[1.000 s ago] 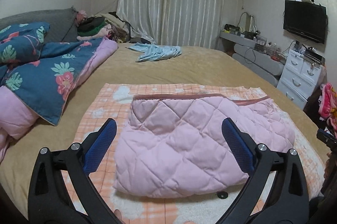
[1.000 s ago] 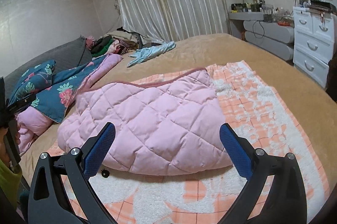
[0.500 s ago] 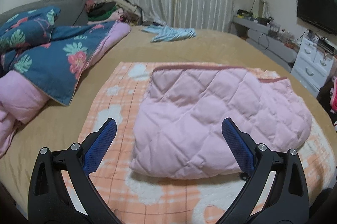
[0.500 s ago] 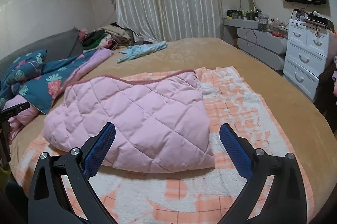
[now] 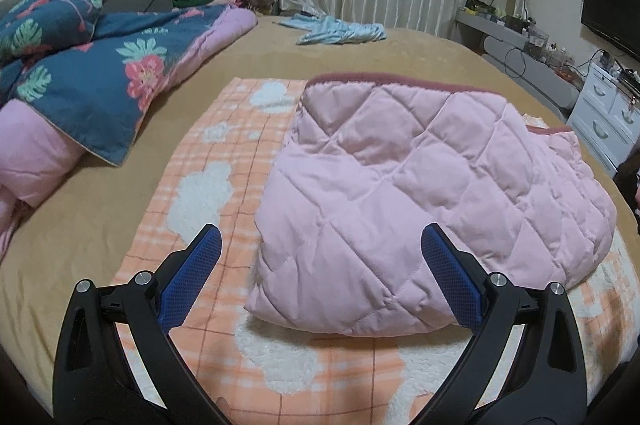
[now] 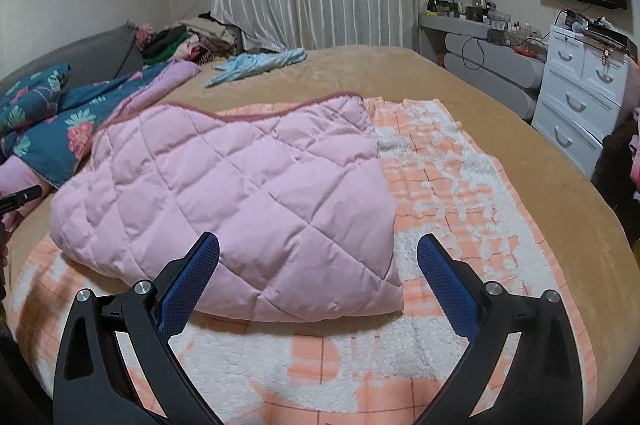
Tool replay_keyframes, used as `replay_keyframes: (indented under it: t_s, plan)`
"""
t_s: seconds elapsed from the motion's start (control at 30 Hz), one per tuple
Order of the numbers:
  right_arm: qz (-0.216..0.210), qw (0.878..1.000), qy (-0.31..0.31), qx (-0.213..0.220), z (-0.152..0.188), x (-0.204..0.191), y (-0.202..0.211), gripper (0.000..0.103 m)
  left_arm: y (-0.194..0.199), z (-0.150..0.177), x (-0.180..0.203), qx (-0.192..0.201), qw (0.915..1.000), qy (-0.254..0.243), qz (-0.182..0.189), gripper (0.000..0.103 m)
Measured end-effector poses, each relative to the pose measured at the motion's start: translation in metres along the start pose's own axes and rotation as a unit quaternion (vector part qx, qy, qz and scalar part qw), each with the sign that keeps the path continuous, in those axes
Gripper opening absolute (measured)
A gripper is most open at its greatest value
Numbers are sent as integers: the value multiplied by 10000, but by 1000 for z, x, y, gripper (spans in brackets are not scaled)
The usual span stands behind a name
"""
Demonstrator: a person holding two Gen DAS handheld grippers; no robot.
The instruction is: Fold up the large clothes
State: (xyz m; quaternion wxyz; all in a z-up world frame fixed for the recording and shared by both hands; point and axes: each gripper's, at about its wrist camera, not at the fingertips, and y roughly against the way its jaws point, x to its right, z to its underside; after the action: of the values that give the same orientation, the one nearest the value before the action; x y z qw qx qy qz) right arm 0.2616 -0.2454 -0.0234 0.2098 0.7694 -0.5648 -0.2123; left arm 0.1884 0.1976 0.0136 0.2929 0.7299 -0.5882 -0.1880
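The folded pink quilted jacket (image 5: 420,193) lies on an orange checked blanket (image 5: 224,161) on the bed (image 5: 420,53). Left gripper (image 5: 320,245) and right gripper (image 6: 318,245) both hover released, holding nothing.

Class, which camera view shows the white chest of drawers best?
The right wrist view: the white chest of drawers shows its front, several drawers with handles and clutter on top. In the left wrist view the chest sits squeezed at the frame's right edge, partly cut off.
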Motion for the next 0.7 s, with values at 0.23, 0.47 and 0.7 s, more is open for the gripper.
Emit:
replay_keyframes:
  t_s: [0.23, 0.47, 0.7]
  plan:
    - [99, 9996, 19, -282, 0, 9, -36, 99, -36, 8, -14, -338, 9988, 321, 162, 94]
    - [332, 9971, 44, -680, -4, 25, -85, 99, -68, 17, -21, -693, 9942, 641, 511, 93]
    - [-163, 9969, 1, -768, 5, 28, -114, 48, -71, 15, -2, -513, 9970, 331, 481, 34]
